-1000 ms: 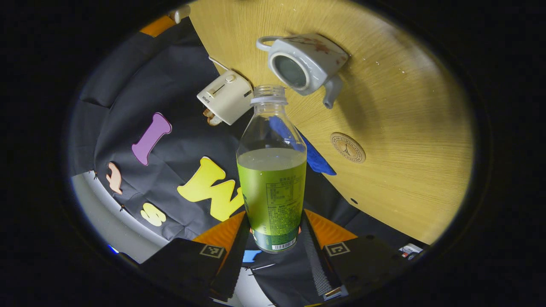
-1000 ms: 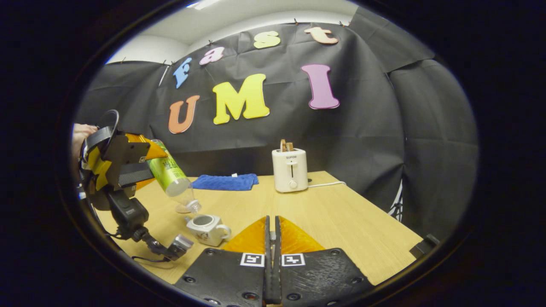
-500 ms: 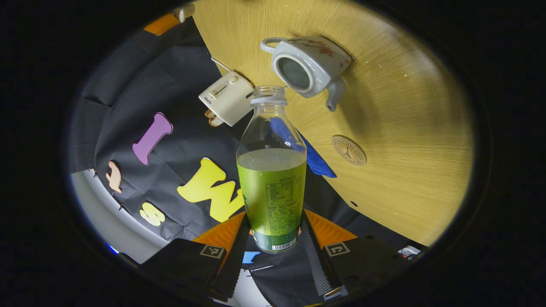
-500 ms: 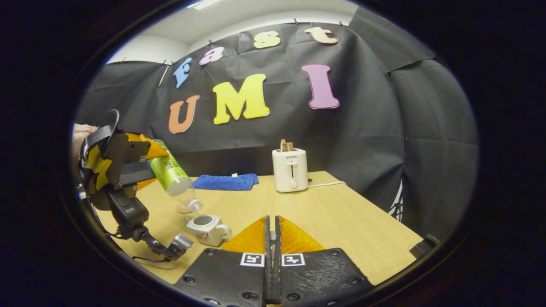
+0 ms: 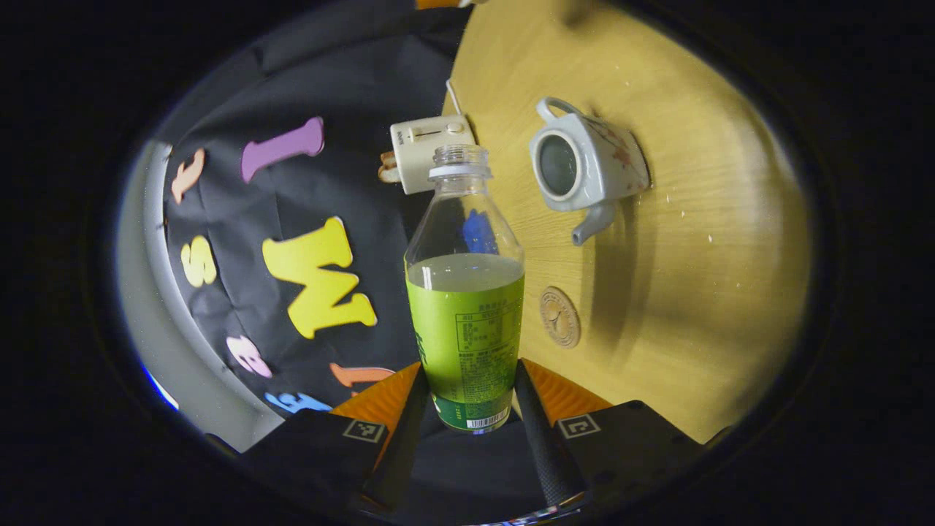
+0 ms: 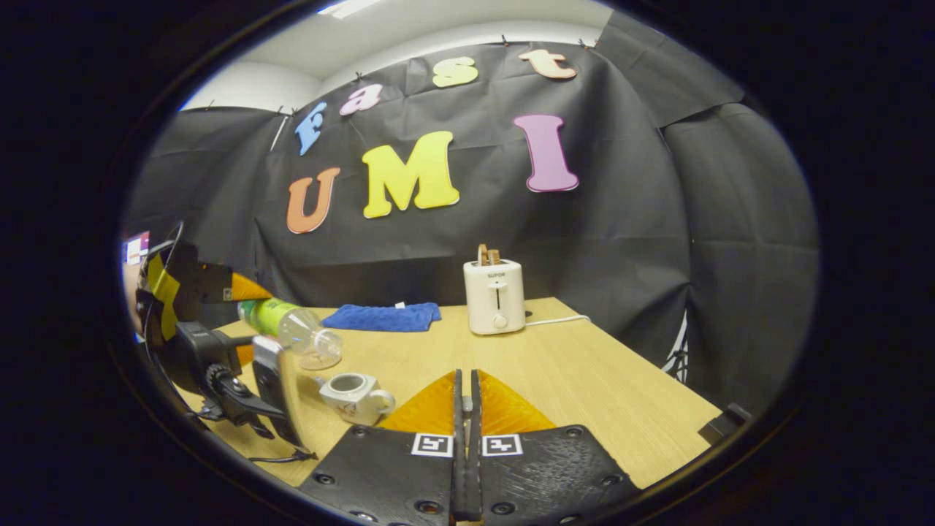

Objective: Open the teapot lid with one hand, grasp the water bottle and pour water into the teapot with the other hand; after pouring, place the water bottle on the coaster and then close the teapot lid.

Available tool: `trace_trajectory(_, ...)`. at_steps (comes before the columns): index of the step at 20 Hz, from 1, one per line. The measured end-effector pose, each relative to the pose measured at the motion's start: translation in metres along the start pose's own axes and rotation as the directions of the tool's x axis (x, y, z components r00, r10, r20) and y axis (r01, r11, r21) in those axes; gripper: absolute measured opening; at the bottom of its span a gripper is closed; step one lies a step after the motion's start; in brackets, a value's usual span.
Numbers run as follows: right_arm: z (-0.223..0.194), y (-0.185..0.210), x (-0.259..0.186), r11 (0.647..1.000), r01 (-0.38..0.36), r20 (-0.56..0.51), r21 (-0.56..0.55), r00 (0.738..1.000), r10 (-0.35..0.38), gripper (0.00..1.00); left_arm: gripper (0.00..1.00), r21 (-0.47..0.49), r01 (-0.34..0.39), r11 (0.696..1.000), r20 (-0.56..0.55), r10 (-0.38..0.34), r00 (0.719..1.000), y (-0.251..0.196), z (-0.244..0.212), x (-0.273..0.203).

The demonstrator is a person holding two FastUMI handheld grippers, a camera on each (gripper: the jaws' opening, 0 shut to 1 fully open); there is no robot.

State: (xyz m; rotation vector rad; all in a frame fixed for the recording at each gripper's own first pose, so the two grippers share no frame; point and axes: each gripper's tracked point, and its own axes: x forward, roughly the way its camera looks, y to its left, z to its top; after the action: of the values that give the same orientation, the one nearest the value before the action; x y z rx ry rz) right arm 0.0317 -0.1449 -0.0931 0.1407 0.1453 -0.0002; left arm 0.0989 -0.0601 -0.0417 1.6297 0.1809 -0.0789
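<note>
Water bottle (image 5: 465,292), clamped low in the left gripper (image 5: 467,424), lies tipped; the open teapot (image 5: 581,168) sits at two o'clock, coaster (image 5: 559,316) nearer. Right gripper (image 6: 466,438) is closed, empty.

We see a light wooden table (image 6: 584,387). On it stand a lidless white teapot (image 6: 356,396) near the left edge, a round coaster (image 5: 559,316), a blue cloth (image 6: 383,316) and a white toaster (image 6: 494,296) along the far edge.
</note>
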Motion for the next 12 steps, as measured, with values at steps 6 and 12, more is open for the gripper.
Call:
trace_trajectory(6,0.007,0.003,-0.003,1.0,0.004,0.006,-0.001,1.0,-0.004,0.0,0.7,-0.699,0.104,0.708,0.081,-0.066,0.994,-0.018,-0.02,-0.011)
trace_trajectory(12,0.02,0.017,-0.01,0.999,0.001,0.022,-0.049,1.0,0.0,0.0,0.71,-0.976,0.173,0.135,0.171,-0.025,0.985,0.001,-0.027,-0.001)
